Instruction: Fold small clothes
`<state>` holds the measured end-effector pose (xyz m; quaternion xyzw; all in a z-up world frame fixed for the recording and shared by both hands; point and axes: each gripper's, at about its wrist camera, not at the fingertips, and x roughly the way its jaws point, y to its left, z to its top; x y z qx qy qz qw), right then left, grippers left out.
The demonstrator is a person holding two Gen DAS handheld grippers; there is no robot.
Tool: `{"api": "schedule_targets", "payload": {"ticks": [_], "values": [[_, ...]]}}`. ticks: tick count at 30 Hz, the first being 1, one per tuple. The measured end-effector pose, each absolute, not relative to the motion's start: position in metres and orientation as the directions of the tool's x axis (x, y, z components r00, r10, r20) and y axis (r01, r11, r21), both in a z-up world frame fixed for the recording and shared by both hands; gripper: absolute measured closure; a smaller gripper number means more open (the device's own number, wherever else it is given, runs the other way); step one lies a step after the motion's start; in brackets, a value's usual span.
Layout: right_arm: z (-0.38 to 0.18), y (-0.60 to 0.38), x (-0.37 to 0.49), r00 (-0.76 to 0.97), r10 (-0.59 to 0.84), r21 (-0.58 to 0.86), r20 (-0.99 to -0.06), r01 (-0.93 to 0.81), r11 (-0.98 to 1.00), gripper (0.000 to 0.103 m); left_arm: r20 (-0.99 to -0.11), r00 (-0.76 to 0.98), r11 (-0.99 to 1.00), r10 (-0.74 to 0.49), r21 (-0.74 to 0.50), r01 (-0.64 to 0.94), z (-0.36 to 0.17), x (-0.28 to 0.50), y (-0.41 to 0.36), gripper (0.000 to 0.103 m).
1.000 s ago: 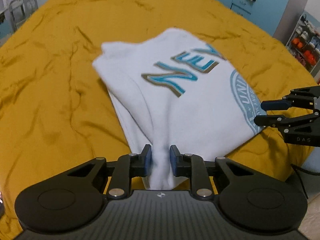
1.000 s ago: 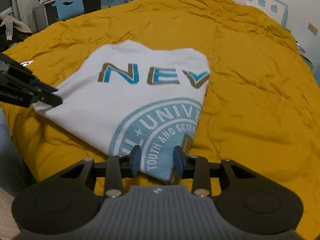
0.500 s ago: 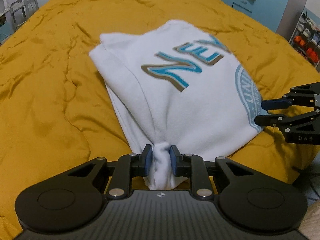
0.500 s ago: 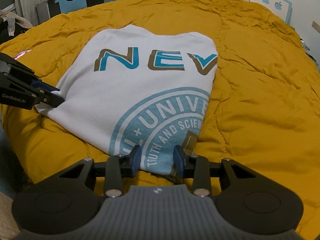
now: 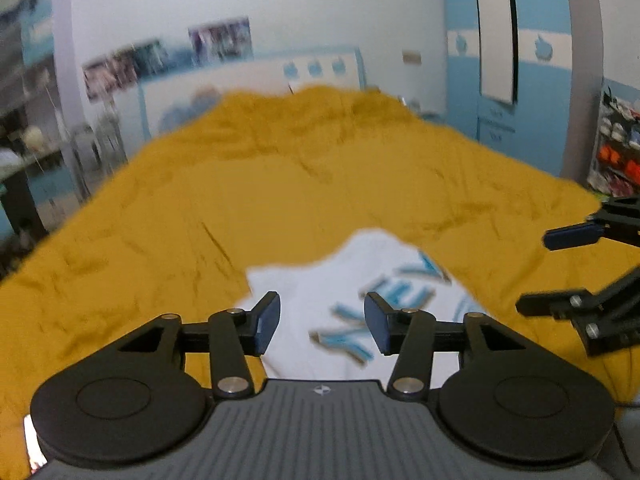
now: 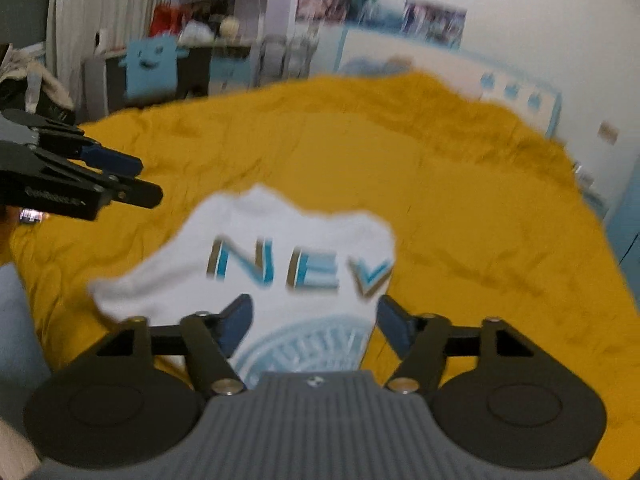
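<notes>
**Both claws clear of the folded shirt**

Both views are motion-blurred. We see the white shirt [image 6: 280, 264] lying folded on the mustard bedspread [image 6: 460, 184]. Its near edge is cut off behind the claw bodies. Readable print: "NEV" in teal; the round seal below it is too smeared to read. The left claw [image 5: 320, 322] has just been opening, nothing between its pads. The right claw [image 6: 314, 326] likewise, jaws wide, empty, above the shirt's near edge.
</notes>
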<state>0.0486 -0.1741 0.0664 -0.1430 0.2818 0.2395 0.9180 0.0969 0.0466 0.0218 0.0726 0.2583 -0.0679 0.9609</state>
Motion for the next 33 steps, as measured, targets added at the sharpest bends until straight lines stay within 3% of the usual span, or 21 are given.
{"api": "schedule_targets", "payload": {"ticks": [1,6,13,19,26,33], "values": [[0.071,-0.174,0.045,0.742,0.364,-0.127,-0.563,-0.513,0.849,0.025,-0.484,0.871,0.983,-0.079,0.106,0.148,0.024,0.096,0.045,0.037],[0.084,-0.179,0.032,0.776,0.383,-0.054,-0.501,-0.470,0.881,0.022,-0.381,0.925,0.997,-0.017,0.066,0.046,0.029,0.082,0.037,0.016],[0.082,-0.186,0.009,0.765,0.414,0.096,-0.493,-0.425,0.900,0.022,-0.384,0.923,0.997,-0.004,0.069,0.034,0.022,0.066,0.032,0.006],[0.069,-0.190,-0.010,0.762,0.406,0.154,-0.505,-0.383,0.911,0.022,-0.434,0.901,0.999,0.004,0.050,0.020,0.007,0.053,0.031,0.005],[0.055,-0.179,-0.032,0.775,0.363,0.063,-0.518,-0.388,0.919,0.022,-0.484,0.875,0.999,0.022,0.050,0.003,-0.009,0.036,0.025,0.005],[0.035,-0.179,-0.034,0.717,0.319,0.094,-0.620,-0.336,0.937,0.022,-0.557,0.829,0.997,0.056,0.081,-0.012,-0.026,0.028,0.020,0.005]]}}
